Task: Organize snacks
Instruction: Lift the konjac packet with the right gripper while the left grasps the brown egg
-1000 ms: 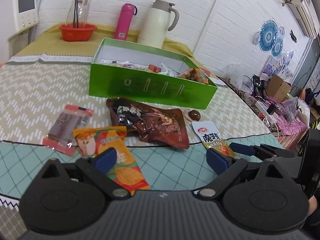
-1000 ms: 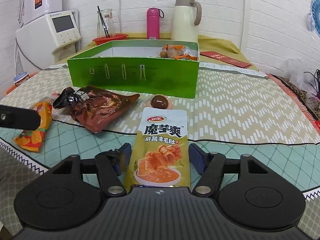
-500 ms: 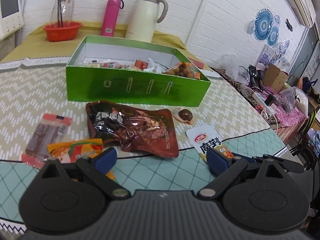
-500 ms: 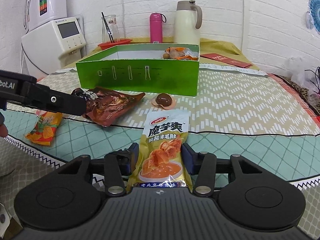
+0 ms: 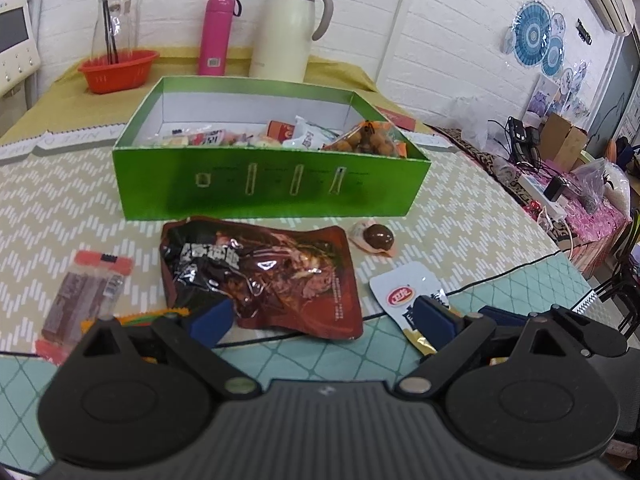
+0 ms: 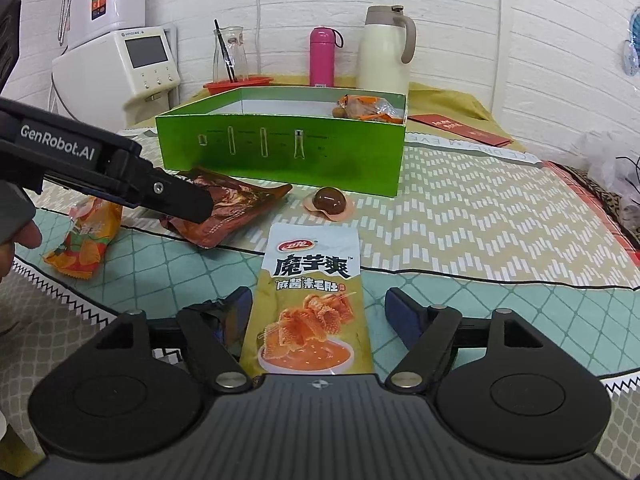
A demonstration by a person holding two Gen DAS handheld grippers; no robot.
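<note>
Right gripper (image 6: 318, 314) just reopening wide, straddling pouch (image 6: 310, 300) before box (image 6: 280, 152), seemingly untouched; left gripper (image 5: 322, 316) gaping, holding nothing; only left view showing box's snacks (image 5: 280, 138).

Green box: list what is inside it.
The green box holds several small wrapped snacks along its near side and a clear bag of brown balls at its right end. The near wall hides whatever lies lower; the far half shows bare white floor.
</note>
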